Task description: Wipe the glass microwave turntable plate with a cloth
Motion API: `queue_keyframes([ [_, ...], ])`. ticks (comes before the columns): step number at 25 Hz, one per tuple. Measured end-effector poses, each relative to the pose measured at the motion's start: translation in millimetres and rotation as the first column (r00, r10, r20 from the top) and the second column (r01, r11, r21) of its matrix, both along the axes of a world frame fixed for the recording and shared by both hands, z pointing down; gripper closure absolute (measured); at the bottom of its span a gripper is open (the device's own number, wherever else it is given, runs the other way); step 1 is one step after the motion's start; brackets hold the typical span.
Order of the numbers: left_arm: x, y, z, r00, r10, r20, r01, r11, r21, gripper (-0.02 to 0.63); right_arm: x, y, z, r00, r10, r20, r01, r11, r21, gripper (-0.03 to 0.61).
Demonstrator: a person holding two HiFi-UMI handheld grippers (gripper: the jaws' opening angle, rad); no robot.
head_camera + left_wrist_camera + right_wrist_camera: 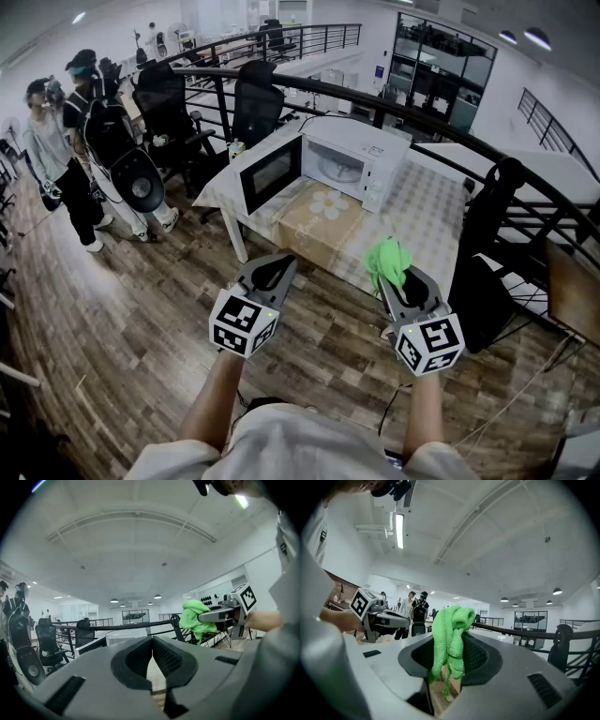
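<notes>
**Green cloth in right jaws, plate not yet reached**

Green looped microfibre cloth [387,259]: pinched in right hand-held gripper [398,281]. Jaws clenched on it, bunch standing above the tips, tail hanging below. Left hand-held gripper [277,266]: jaws pressed together, nothing between them.

Round glass turntable plate [338,170]: inside white countertop microwave [375,155], flat on cavity floor. Reads as a pale disc; too small to judge dirt or wetness. Microwave door [271,172]: swung wide on left side of microwave, dark window facing outward.

Key geometry:
- Both grippers in front of microwave and well apart from it, over wood plank floor [141,328], short of cloth-covered table [422,225] under microwave.
- Cavity opening ahead, roughly between the two grippers, slightly left of the right one.
- No long axis to plan for: round and level, so a straight-in approach from front of microwave looks fine.
- Right gripper likely better placed: carries the cloth, open line to cavity. Left one lined up more with the open door.

Probably approach stage, no wiping contact yet. Next either cloth into cavity or plate pulled out with left first; cannot tell which.

Risks, as a guess: glass sliding under wiping pressure, tight cavity for gripper body.
</notes>
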State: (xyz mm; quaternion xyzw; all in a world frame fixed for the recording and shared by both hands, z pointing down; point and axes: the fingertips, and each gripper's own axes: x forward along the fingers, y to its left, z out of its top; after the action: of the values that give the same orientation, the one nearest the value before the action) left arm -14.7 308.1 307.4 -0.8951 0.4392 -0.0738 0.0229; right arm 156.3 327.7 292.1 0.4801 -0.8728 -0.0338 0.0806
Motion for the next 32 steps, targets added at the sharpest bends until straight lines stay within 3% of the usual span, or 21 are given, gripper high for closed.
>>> queue_keyframes([
  [8, 12, -26, 13, 1.0, 0.005, 0.014, -0.005, 1.0, -0.002, 0.594, 7, -26, 17, 1.0, -0.013, 0.003, 0.013, 1.0, -0.018, 0.437],
  [15, 10, -91, 32, 1.0, 0.016, -0.022, -0.016, 0.999, -0.031, 0.594, 3, -86, 39, 1.0, -0.008, -0.026, 0.007, 0.999, -0.054, 0.439],
  [24, -24, -267, 55, 0.999, 0.021, 0.041, -0.02, 1.0, -0.007, 0.594, -27, -259, 59, 0.997, 0.071, -0.025, -0.073, 0.994, -0.081, 0.437],
  [32, -38, -424, 48, 0.994, 0.104, 0.043, -0.103, 0.994, -0.023, 0.594, -58, -410, 64, 0.99, 0.14, -0.022, -0.142, 0.98, -0.138, 0.436],
])
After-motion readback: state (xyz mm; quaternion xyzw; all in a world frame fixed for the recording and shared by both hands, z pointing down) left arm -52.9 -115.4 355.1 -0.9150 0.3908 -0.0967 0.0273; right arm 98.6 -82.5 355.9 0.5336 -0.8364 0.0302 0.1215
